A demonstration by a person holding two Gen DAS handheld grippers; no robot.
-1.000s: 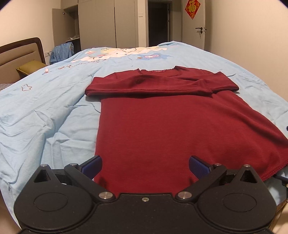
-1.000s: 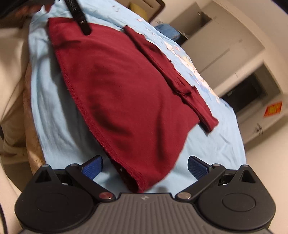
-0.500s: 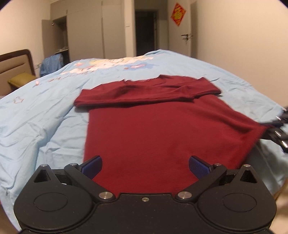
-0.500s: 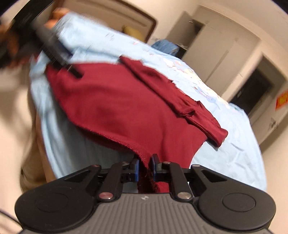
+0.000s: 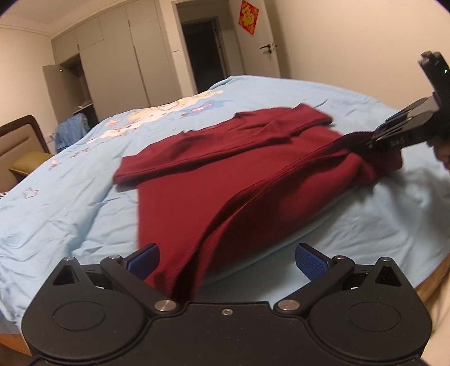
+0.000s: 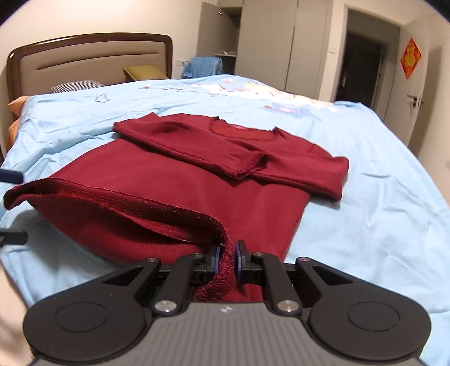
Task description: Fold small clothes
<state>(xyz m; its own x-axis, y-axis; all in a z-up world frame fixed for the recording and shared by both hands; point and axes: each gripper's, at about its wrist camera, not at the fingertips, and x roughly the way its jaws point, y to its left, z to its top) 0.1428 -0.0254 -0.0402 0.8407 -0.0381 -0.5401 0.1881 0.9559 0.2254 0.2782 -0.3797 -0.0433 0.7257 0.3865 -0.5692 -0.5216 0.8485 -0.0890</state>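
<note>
My right claw [image 6: 226, 257] pinches the hem of the red shirt [image 6: 180, 180], lifted off the bed [image 6: 379, 197]. My left claw [image 5: 226, 257] is spread, the hem passing between its fingers.

Dark red top [image 6: 174, 180], plain, w/ a stitched hem and brighter red inside the neck. It lies on a pale blue bedspread [image 6: 365, 157] w/ star outlines nr the headboard end and a white, red & blue cartoon print twd the far edge. Headboard [image 6: 90, 56]: beige w/ dark brown frame. Black-and-white check pillow [image 6: 76, 84], mustard cushion [image 6: 143, 71]. Black grippers, blue pads [image 5: 312, 260]. Grey wardrobe [image 5: 118, 56]; red-and-gold door ornament [image 5: 249, 17].
</note>
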